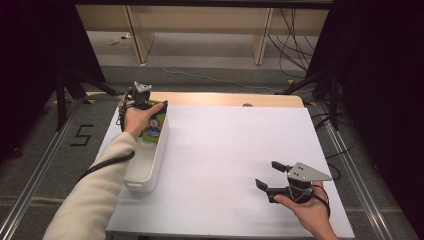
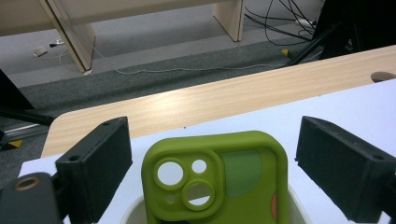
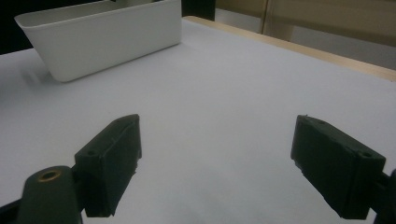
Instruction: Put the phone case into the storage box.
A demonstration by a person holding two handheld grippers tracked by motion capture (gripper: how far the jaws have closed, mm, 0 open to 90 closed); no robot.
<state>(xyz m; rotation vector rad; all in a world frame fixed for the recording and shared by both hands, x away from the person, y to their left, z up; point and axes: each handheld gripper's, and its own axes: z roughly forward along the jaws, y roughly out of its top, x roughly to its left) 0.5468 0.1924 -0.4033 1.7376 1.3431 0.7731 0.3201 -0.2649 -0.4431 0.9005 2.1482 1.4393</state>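
standing upright in the white bin (image 1: 145, 175), the olive-green phone case (image 2: 219, 182) sits between the left tool's (image 2: 212, 163) parted jaws, untouched.

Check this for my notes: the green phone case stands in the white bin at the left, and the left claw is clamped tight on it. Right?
Not quite. In the left gripper view the left claw stands open, gaps either side of the green phone case, which does stand in the white bin.

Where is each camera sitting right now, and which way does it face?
High view: above the person's side, looking forward and down on the table; forearms, hands and right gripper show.
Left gripper view: between open jaws, facing the green phone case.
Right gripper view: low, open jaws, facing the white bin.
Shared: bin and case appear from above too.
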